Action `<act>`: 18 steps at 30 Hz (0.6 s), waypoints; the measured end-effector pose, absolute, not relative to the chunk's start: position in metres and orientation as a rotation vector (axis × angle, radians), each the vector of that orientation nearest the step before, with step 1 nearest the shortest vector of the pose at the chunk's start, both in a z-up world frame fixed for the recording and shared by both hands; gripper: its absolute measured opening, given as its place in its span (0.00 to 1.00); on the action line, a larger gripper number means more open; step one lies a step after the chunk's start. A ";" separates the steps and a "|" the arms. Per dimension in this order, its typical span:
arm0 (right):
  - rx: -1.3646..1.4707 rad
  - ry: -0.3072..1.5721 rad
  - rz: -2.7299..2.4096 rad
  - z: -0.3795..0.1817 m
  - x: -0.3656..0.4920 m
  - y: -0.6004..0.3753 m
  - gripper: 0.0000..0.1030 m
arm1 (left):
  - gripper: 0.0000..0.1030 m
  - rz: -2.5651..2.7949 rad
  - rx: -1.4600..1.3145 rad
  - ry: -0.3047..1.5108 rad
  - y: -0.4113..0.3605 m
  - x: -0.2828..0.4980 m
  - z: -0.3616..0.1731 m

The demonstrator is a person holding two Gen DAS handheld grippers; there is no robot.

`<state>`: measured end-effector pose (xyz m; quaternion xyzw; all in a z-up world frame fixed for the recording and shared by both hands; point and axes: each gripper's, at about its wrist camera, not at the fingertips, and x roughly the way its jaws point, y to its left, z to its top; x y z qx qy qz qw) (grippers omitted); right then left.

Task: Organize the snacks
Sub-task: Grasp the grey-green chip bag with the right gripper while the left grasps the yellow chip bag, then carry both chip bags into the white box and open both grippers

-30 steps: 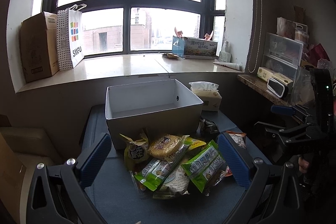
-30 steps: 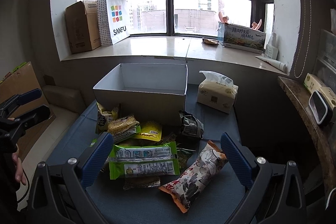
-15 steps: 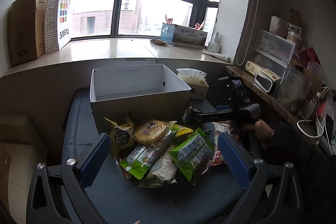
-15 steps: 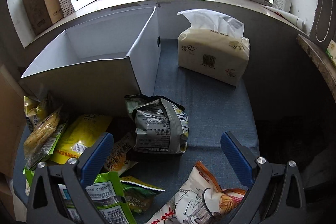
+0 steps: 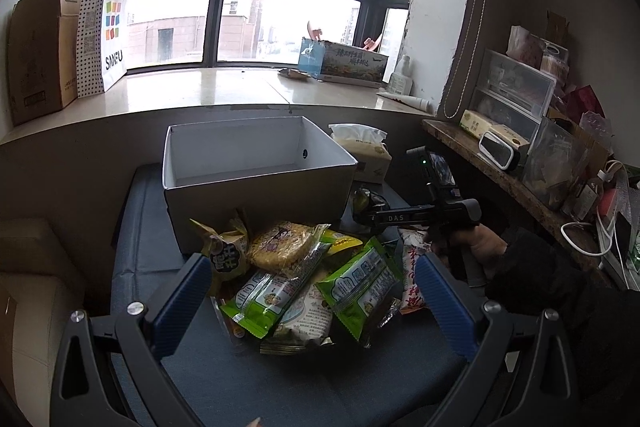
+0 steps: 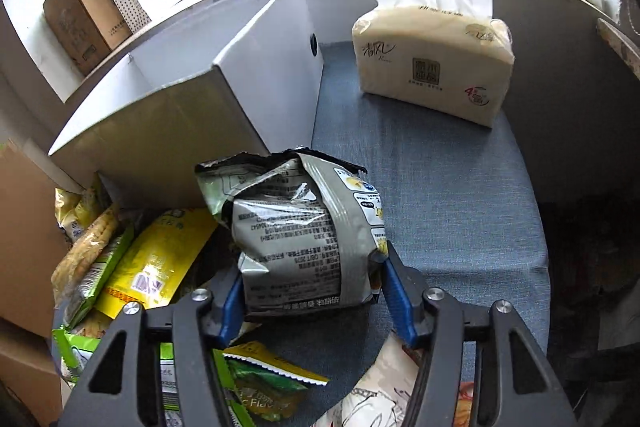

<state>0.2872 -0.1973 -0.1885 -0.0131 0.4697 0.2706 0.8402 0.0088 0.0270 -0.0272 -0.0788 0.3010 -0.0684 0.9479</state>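
surface: blue cushion (image 6: 432, 187) — on it: white box (image 5: 256, 187) | tissue pack (image 6: 432, 67) | snack packets (image 5: 304, 279)

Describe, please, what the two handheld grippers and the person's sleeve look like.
Both the left gripper and right gripper have black skeletal frames with silver bolts and ribbed blue finger pads. The right carries white "DAS" lettering and a small green light. The sleeve is black.
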 end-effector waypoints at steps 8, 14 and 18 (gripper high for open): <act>0.069 0.798 0.617 -0.116 0.229 -0.239 0.61 | 1.00 -0.118 -0.210 0.673 0.048 0.028 -0.048; 0.057 0.665 0.672 -0.070 0.162 -0.254 0.61 | 1.00 -0.081 -0.288 0.771 0.076 0.068 -0.088; 0.093 0.650 0.719 -0.062 0.131 -0.260 0.61 | 1.00 -0.075 -0.330 0.839 0.098 0.104 -0.118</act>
